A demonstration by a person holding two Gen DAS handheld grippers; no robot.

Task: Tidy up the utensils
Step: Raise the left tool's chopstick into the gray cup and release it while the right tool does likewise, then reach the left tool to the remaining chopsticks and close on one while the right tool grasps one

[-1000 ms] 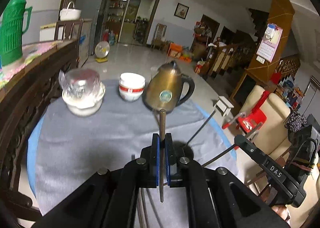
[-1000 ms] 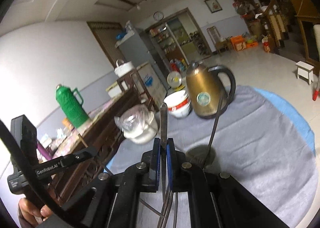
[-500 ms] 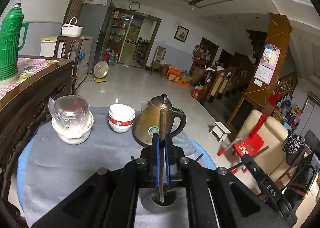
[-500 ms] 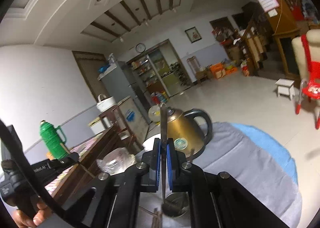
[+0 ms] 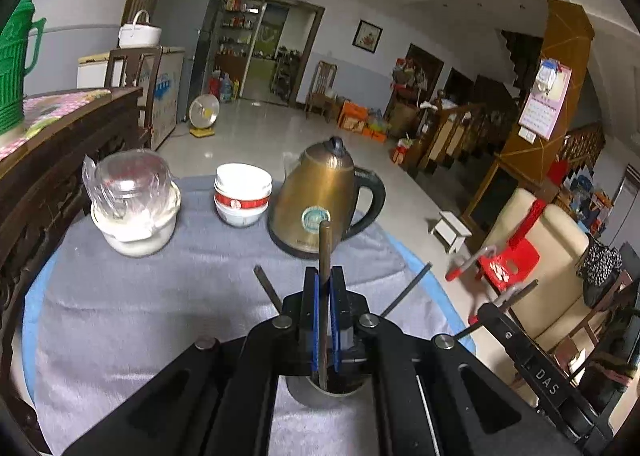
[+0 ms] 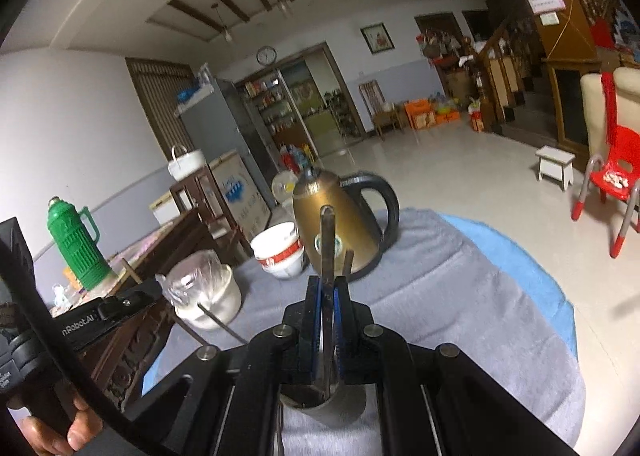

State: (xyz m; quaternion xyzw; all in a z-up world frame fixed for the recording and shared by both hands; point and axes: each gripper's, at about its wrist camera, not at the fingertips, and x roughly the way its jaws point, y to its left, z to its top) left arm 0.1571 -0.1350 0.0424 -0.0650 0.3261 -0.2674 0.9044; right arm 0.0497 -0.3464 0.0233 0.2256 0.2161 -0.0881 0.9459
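Step in hand: dropping chopsticks into metal cup (image 5: 320, 390) at near edge of worktop (image 5: 120, 296).

Left gripper (image 5: 325, 320) pinching brown chopstick (image 5: 325, 248) upright, lower end inside cup.

Right gripper (image 6: 327, 328) likewise pinching dark chopstick (image 6: 327, 240) over same cup.

Next: spread jaws, lift clear.

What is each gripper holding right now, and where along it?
Each holds one chopstick partway along its shaft: the left gripper grips a chopstick, the right gripper another. Both lower ends reach into the metal holder.
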